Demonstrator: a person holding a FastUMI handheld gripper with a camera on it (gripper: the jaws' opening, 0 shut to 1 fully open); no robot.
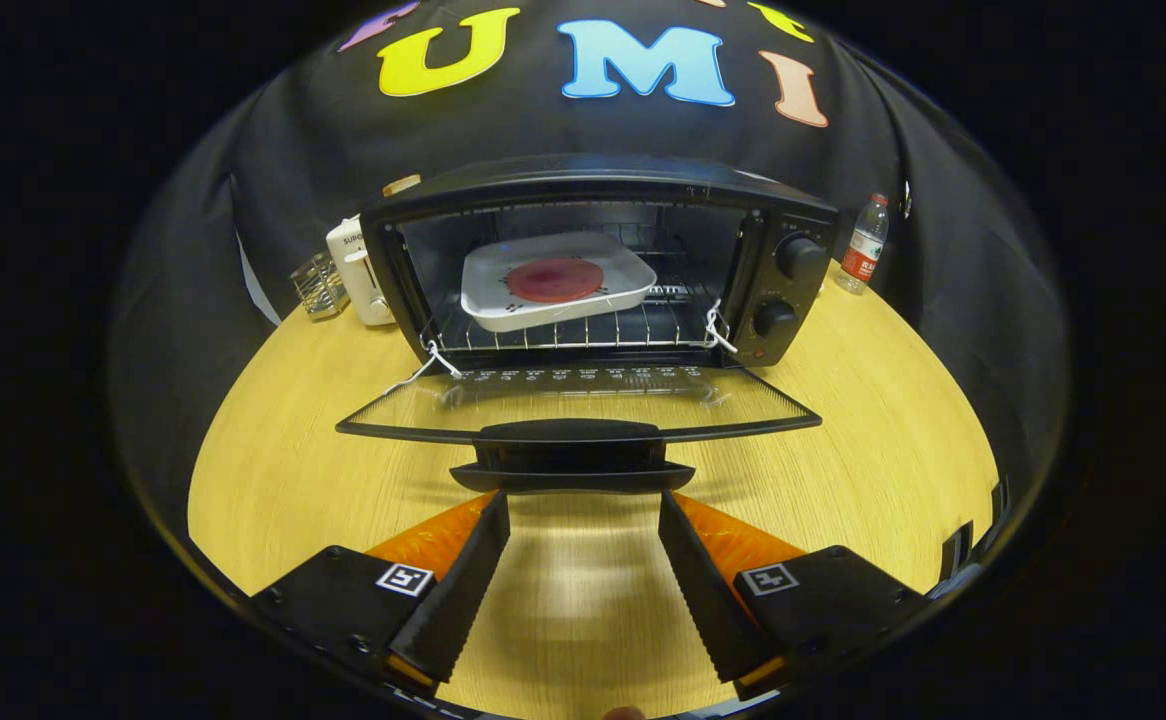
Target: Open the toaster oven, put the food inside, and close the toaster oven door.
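Observation:
The black toaster oven [598,180] stands on the wooden table with its glass door [583,395] folded down flat toward me. Inside, on the wire rack [583,330], rests a white square plate [555,280] carrying a round reddish slice of food [555,280]. The door's black handle [571,455] lies just ahead of my fingertips. My gripper [583,505] is open, its fingers spread wide just below the handle, holding nothing.
A white toaster [358,270] and a small wire rack [318,285] stand left of the oven. A water bottle [863,245] stands to its right near the table's back edge. Two knobs [798,258] sit on the oven's right panel. Bare wooden tabletop [263,450] surrounds the door.

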